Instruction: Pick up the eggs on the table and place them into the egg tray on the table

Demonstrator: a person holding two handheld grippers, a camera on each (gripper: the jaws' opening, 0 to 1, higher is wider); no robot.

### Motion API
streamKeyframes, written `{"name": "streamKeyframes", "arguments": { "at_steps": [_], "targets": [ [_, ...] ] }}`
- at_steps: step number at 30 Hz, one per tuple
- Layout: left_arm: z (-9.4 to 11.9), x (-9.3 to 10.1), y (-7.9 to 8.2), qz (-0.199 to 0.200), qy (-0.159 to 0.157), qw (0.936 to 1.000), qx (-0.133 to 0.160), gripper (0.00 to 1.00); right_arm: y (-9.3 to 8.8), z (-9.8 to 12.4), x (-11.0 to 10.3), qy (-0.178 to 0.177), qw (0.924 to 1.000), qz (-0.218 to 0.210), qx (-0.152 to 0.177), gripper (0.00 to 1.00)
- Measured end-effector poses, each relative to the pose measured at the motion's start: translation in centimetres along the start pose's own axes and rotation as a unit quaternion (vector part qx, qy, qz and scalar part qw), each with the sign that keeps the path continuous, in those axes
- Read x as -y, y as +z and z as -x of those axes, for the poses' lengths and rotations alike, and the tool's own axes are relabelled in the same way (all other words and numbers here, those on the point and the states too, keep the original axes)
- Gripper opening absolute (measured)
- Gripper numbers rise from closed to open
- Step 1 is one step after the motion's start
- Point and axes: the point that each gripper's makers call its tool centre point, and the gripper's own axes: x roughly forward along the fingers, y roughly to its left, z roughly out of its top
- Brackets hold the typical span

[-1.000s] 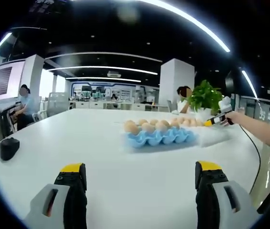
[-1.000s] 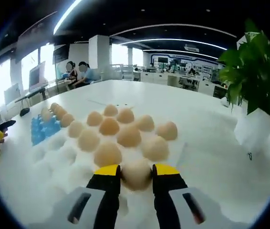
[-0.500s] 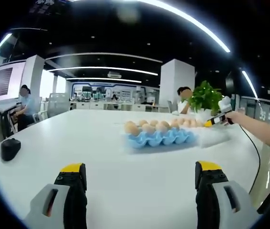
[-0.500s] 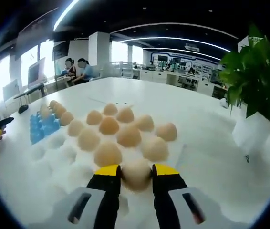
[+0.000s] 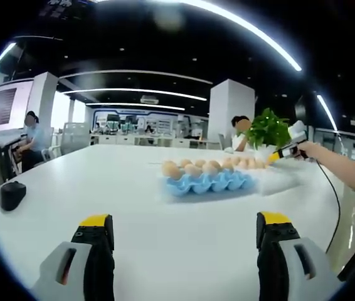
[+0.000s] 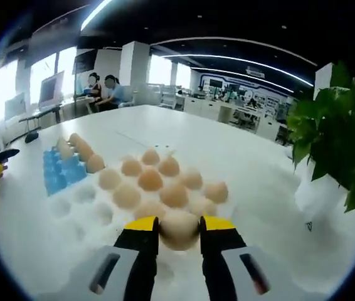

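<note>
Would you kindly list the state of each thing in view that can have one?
Right gripper: jaws shut on an egg, above the white tray.
Left gripper: jaws open, empty, over the table.
Blue egg tray: partly filled; front cups empty.
White tray: partly filled with eggs.

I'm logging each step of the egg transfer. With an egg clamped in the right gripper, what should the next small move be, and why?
Probably carry the egg leftward toward the blue egg tray. The right gripper is shut on it above the white tray, and blue cups look free.
</note>
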Motion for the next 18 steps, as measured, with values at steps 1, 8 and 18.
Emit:
{"name": "streamKeyframes", "arguments": {
  "at_steps": [1,8,18],
  "targets": [
    [0.0,0.1,0.0,0.000,-0.001,1.0000,0.000,0.96,0.5,0.1,-0.6,0.001,1.0000,0.009,0.003,0.28],
    [0.2,0.5,0.1,-0.001,-0.008,1.0000,0.002,0.96,3.8,-0.5,-4.3,0.036,0.9979,0.048,0.023,0.28],
    [0.5,1.0,0.0,0.000,-0.016,0.9999,0.003,0.96,7.8,-4.0,-13.1,0.119,0.9869,0.100,0.043,0.28]
  ]
}}
